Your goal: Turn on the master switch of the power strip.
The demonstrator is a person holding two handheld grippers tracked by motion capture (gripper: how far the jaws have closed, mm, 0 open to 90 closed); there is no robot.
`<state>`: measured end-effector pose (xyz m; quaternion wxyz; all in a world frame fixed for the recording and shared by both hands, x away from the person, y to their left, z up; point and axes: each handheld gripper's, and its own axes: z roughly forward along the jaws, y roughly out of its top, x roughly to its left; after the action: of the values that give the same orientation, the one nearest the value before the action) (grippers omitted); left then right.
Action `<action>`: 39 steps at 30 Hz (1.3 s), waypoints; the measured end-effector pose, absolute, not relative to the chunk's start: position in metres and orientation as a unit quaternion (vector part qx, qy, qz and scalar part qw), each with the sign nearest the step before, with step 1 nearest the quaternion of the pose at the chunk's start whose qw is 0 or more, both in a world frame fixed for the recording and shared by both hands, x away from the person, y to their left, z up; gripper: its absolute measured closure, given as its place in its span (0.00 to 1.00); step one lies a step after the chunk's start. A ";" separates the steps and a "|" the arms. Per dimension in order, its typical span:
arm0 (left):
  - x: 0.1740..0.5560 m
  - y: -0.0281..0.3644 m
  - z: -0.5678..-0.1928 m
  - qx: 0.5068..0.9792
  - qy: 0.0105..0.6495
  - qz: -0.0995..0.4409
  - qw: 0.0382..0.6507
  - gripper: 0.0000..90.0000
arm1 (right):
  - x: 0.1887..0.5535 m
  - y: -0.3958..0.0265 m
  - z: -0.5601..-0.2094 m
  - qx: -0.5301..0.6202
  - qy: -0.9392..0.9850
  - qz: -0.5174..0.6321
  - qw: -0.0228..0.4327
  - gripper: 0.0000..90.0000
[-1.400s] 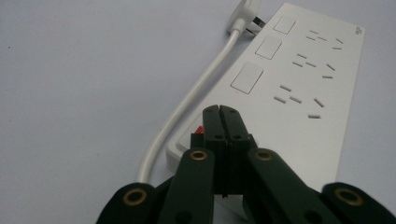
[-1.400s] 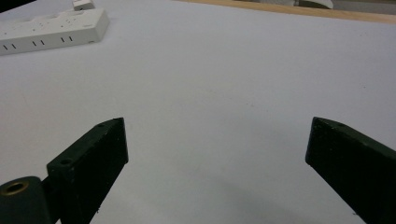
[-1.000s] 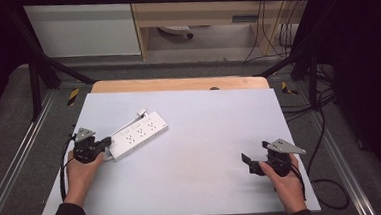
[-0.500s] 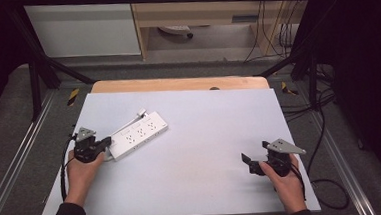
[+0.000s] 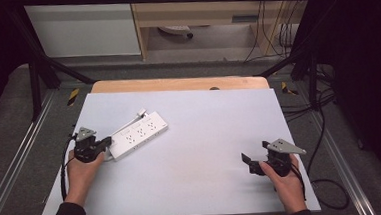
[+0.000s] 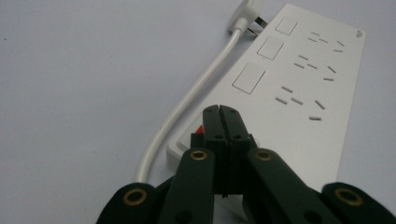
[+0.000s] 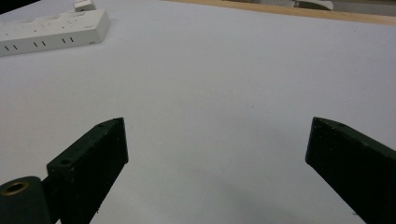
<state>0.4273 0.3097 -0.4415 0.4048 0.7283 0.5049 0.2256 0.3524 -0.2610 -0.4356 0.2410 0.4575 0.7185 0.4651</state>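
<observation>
White plastic, long and flat with rounded corners: that is the power strip (image 5: 139, 135) you have in front of your left gripper (image 5: 106, 141), lying at an angle on the left half of the table (image 5: 200, 137). In the left gripper view its top face (image 6: 299, 88) is smooth and matt, with three blank raised squares in a row beside three groups of narrow slots. A small red part shows at the near end, just past your jaw tips. A round white cord (image 6: 187, 105) leaves that near end, curves along the strip's side and ends in a white plug (image 6: 247, 11) lying at the far end.

Your left gripper has its two black jaws pressed flat together with nothing between them, the tips right over the near end of the strip; you cannot tell from these views whether they touch it. The jaw links are matt black with brass-coloured rivets.

Your right gripper (image 5: 247, 160) rests on the right side of the table, well apart from the strip, its blunt black jaws spread wide over bare surface (image 7: 219, 126). The table is covered with a pale grey, smooth sheet, and a strip of light wood (image 5: 177, 84) shows along its far edge.
</observation>
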 end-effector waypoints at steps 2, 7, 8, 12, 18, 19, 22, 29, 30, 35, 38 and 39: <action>0.427 0.310 -0.441 0.728 0.505 0.225 0.405 1.00 | 0.352 -0.261 -0.436 0.457 0.718 0.465 0.241 0.07; 0.427 0.309 -0.442 0.730 0.501 0.232 0.403 1.00 | 0.352 -0.261 -0.436 0.457 0.719 0.465 0.241 0.07; 0.427 0.309 -0.442 0.730 0.501 0.233 0.403 1.00 | 0.352 -0.261 -0.436 0.457 0.719 0.465 0.241 0.07; 0.427 0.310 -0.442 0.730 0.501 0.235 0.402 1.00 | 0.352 -0.261 -0.436 0.458 0.718 0.465 0.241 0.07; 0.427 0.310 -0.442 0.728 0.502 0.234 0.404 1.00 | 0.352 -0.261 -0.436 0.458 0.719 0.465 0.241 0.07; 0.427 0.310 -0.442 0.728 0.502 0.234 0.405 1.00 | 0.352 -0.261 -0.436 0.458 0.719 0.465 0.240 0.07; 0.427 0.310 -0.442 0.727 0.502 0.233 0.406 1.00 | 0.352 -0.261 -0.436 0.458 0.718 0.465 0.241 0.07; 0.427 0.312 -0.443 0.724 0.505 0.229 0.410 1.00 | 0.353 -0.261 -0.436 0.457 0.719 0.465 0.241 0.07; 0.427 0.312 -0.442 0.724 0.505 0.229 0.410 1.00 | 0.353 -0.261 -0.436 0.457 0.719 0.465 0.241 0.07; 0.426 0.312 -0.442 0.723 0.505 0.229 0.411 1.00 | 0.353 -0.261 -0.436 0.457 0.718 0.465 0.242 0.07; 0.426 0.312 -0.442 0.723 0.506 0.229 0.412 1.00 | 0.353 -0.261 -0.436 0.457 0.718 0.465 0.242 0.07; 0.426 0.312 -0.442 0.723 0.506 0.229 0.411 1.00 | 0.353 -0.261 -0.436 0.457 0.718 0.465 0.242 0.07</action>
<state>0.4263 0.3121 -0.4419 0.4115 0.7227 0.5058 0.2292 0.3526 -0.2611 -0.4356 0.2424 0.4571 0.7184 0.4650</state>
